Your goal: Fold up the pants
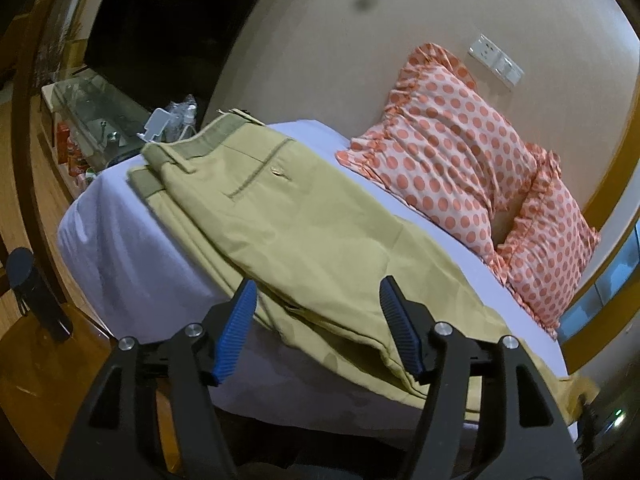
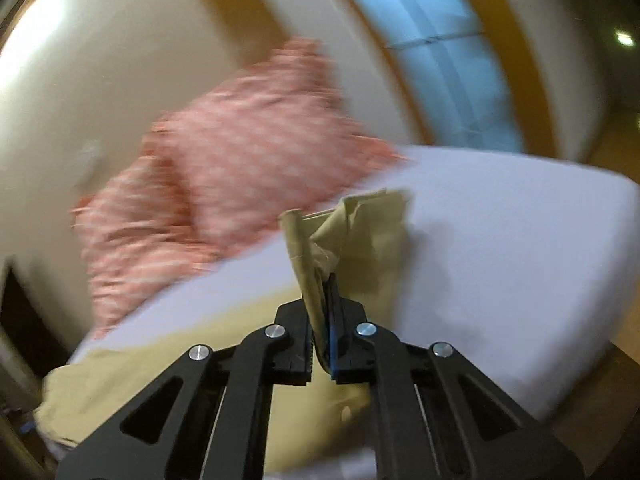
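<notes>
The left hand-held gripper [image 1: 318, 292] hangs with its blue-padded fingers spread wide and nothing between them, just above the near stretch of the khaki pants [image 1: 296, 224]. The pants lie lengthwise on the bed [image 1: 120, 248], legs nearest this gripper and the waistband and back pocket farther ahead. Beyond them, ahead and to the right, two orange polka-dot pillows [image 1: 452, 152] lean against the wall under a wall socket [image 1: 496, 60].

The right hand-held gripper [image 2: 322, 320] is clamped tight on a bunched hem of the pants [image 2: 344, 232], the cloth standing up between its fingers. More khaki spreads below and to its left on the white sheet. Farther ahead the pillows [image 2: 224, 160] show only as a blur.
</notes>
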